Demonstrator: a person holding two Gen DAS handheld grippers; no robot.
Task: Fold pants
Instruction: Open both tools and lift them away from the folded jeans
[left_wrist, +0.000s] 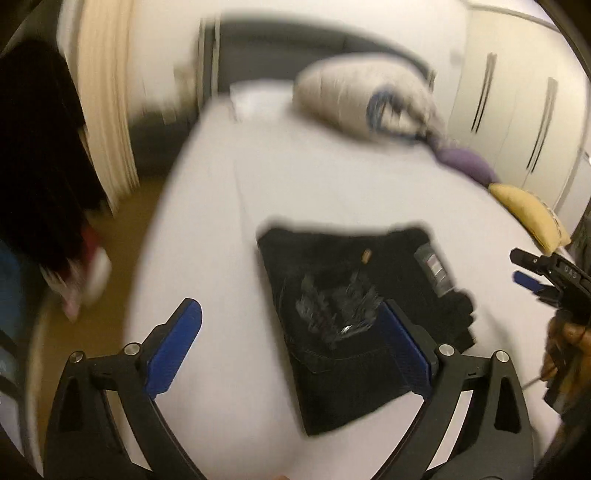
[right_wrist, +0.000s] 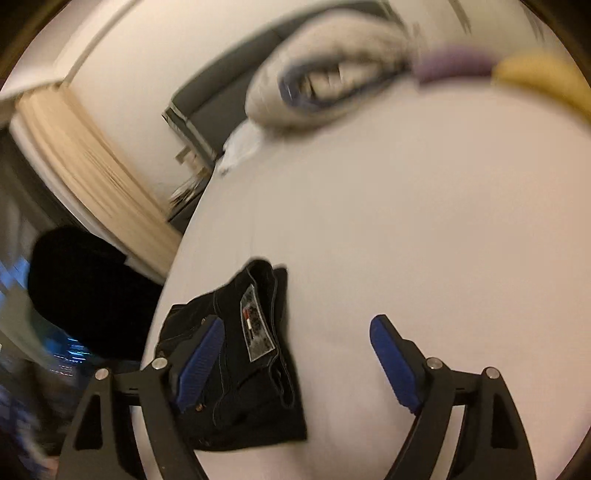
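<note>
Folded pants (left_wrist: 343, 332) on bed (left_wrist: 221, 221): at 3 o'clock of wide-open, empty left gripper (left_wrist: 291, 350); at 9 o'clock of wide-open, empty right gripper (right_wrist: 297, 363).

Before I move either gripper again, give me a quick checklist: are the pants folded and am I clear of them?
1. Left gripper open and holding nothing: ok, its fingers are spread wide.
2. Right gripper open and holding nothing: ok.
3. Black pants folded into a compact stack on the white bed: ok, though the edges look uneven.
4. Pants fully on the bed, not hanging over the edge: ok in the left wrist view.
5. Layers squarely aligned: cannot tell, both views are blurred.
6. Pillows clear of the pants: ok, they lie apart at the far end.
</note>
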